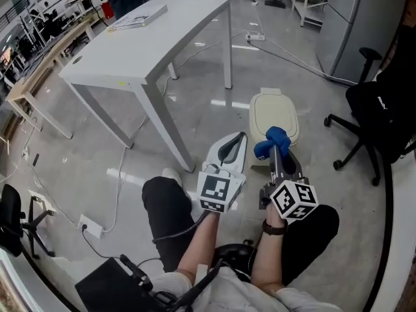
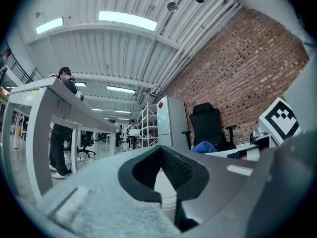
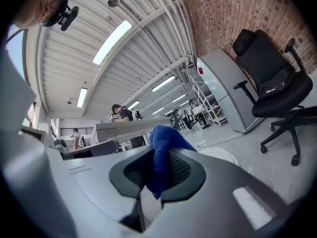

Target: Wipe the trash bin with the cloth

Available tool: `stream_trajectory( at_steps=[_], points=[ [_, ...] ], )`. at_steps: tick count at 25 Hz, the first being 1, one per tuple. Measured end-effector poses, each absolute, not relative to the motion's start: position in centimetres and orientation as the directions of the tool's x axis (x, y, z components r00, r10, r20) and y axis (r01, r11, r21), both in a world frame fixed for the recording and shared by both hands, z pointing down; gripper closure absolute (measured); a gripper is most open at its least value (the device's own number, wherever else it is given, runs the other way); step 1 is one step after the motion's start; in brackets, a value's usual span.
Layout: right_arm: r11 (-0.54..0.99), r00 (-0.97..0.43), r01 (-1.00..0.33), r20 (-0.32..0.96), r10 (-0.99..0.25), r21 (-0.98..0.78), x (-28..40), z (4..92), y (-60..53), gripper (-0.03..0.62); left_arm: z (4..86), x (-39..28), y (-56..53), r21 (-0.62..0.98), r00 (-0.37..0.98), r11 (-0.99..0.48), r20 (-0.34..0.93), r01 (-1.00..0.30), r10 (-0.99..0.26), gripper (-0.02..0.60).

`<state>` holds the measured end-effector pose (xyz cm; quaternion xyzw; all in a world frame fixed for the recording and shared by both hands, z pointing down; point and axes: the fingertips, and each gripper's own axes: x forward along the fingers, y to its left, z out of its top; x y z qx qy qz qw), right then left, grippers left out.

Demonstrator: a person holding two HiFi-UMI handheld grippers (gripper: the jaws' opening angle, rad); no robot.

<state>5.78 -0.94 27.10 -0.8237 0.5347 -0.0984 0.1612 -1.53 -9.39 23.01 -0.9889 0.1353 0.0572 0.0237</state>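
- Trash bin (image 1: 273,112): pale, lid shut, standing on the floor at 12 o'clock from the seated person's knees.
- Cloth (image 1: 272,140): blue, bunched, over the bin's near edge; cannot tell whether it touches the lid.
- Right gripper (image 1: 276,149): jaws clamped on the cloth, with a fold sticking out past the tips in the right gripper view.
- Left gripper (image 1: 239,140): at 9 o'clock from the cloth, just beside the bin, jaws drawn narrow with nothing between them.
- Risk (judgement): only a small pinch of the cloth is gripped, so dragging it across the lid could pull it free.
- Risk (judgement): the bin is not steadied, so a sideways wipe may slide or tip it on the glossy floor (image 1: 84,148).
- Risk (judgement): the hard jaw tips could scrape the lid if the cloth bunches aside.
- Room: white table (image 1: 149,41) at 10 o'clock, black office chair (image 1: 377,119) at 2 o'clock, cable (image 1: 286,54) running across the floor beyond the bin, brick wall (image 3: 237,9) behind.
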Motion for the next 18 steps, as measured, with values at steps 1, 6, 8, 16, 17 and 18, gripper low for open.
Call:
stream_trajectory(
  at_steps=[1, 6, 8, 16, 17, 18],
  points=[
    [-0.384, 0.411, -0.844, 0.008, -0.912, -0.375, 6.1, 27.9, -1.5, 0.551, 23.6, -1.3, -10.1, -0.028, 0.956, -0.961, -0.107, -0.276, -0.272, 0.586],
    [-0.416, 0.430, -0.834, 0.046, -0.902, -0.364, 7.5, 30.0, -5.1, 0.551, 26.8, 0.4, -14.5, -0.002, 0.957, -0.958, -0.044, -0.286, -0.286, 0.586],
    [-0.419, 0.426, -0.832, 0.064, -0.902, -0.363, 7.8, 30.8, -7.0, 0.551, 28.3, 0.9, -16.7, 0.007, 0.955, -0.955, -0.012, -0.295, -0.295, 0.586],
    [-0.437, 0.444, -0.816, 0.073, -0.893, -0.379, 8.2, 31.4, -11.5, 0.549, 28.2, 3.0, -20.7, 0.057, 0.974, -0.973, -0.034, -0.222, -0.224, 0.584],
    [-0.448, 0.459, -0.809, 0.067, -0.886, -0.380, 8.4, 31.1, -11.4, 0.549, 27.9, 3.5, -20.7, 0.054, 0.979, -0.979, -0.040, -0.198, -0.200, 0.584],
    [-0.463, 0.479, -0.799, 0.060, -0.876, -0.384, 8.8, 30.8, -11.2, 0.549, 27.5, 4.0, -20.6, 0.047, 0.983, -0.984, -0.050, -0.174, -0.177, 0.584]
  ],
)
